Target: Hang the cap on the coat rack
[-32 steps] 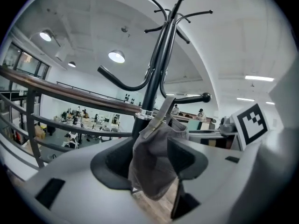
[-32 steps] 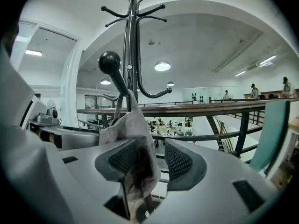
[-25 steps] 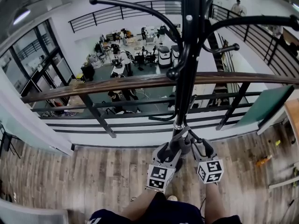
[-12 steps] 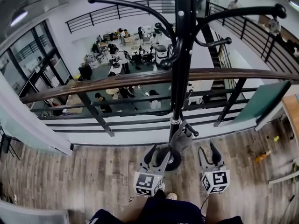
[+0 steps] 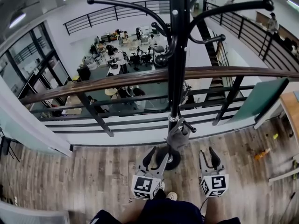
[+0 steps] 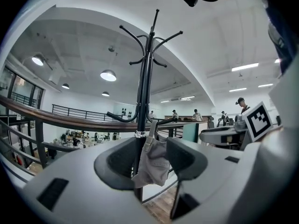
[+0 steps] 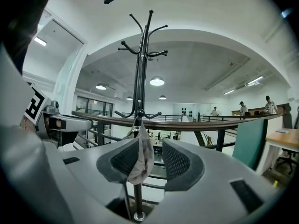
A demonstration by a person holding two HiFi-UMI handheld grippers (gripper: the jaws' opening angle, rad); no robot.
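A grey cap [image 5: 178, 134] hangs from a low hook on the black coat rack [image 5: 176, 55]; its round base [image 5: 171, 161] stands on the wood floor. My left gripper [image 5: 156, 154] is open, just in front of the base and below the cap, touching neither. My right gripper [image 5: 208, 154] is off to the right of the pole, open; its jaws have just been closing a little with nothing between them. The left gripper view shows the cap [image 6: 152, 164] beyond the jaws, against the pole [image 6: 142, 101]. The right gripper view shows the cap [image 7: 141, 157] the same way.
A black balcony railing with a wooden handrail [image 5: 117, 80] runs right behind the rack, with an office floor far below. A teal panel [image 5: 268, 104] and a wooden desk [image 5: 293, 111] stand at the right. Upper hooks [image 5: 93, 0] reach out overhead.
Both grippers have drawn back from the pole toward the person, the right one also shifting right. The cap stays hanging on the low hook.
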